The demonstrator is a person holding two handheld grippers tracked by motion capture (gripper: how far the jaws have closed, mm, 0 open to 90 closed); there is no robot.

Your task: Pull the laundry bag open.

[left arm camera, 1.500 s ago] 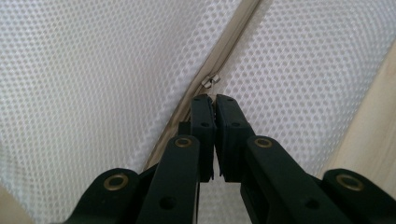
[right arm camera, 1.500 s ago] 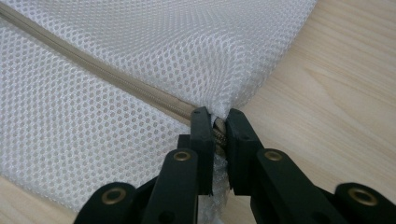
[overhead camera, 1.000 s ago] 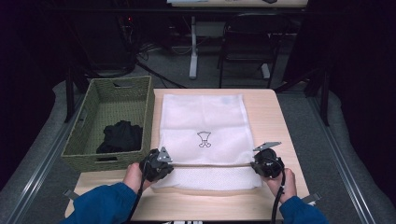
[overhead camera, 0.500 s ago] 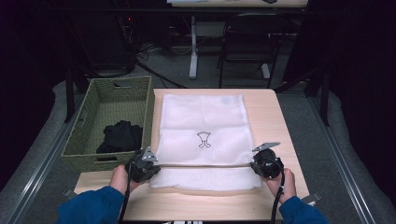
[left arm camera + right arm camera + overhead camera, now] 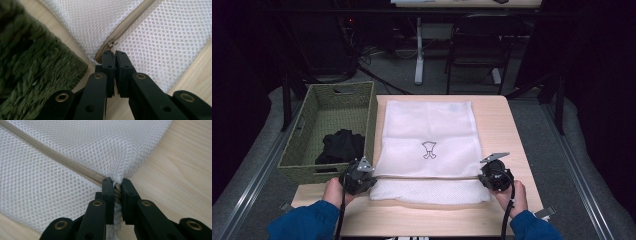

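Note:
A white mesh laundry bag [image 5: 427,125] with a small printed emblem lies flat on the wooden table [image 5: 504,125]. A beige zipper [image 5: 427,177] crosses it near the front edge. My left gripper [image 5: 369,179] is at the zipper's left end. In the left gripper view my left gripper [image 5: 114,53] is shut on the zipper pull [image 5: 113,44], on the mesh bag [image 5: 155,32]. My right gripper [image 5: 482,176] is at the zipper's right end. In the right gripper view my right gripper [image 5: 116,182] is shut on the bag's corner [image 5: 117,176], where the zipper [image 5: 62,161] ends.
A green woven basket [image 5: 302,172] stands left of the bag and holds black clothing [image 5: 341,145]. Its corner [image 5: 30,62] lies close beside my left gripper. Bare table runs to the right of the bag. A chair [image 5: 474,45] stands on the floor beyond the table.
My left gripper has moved left along the zipper line, from over the bag's left corner to just beside it. The right gripper has stayed in place.

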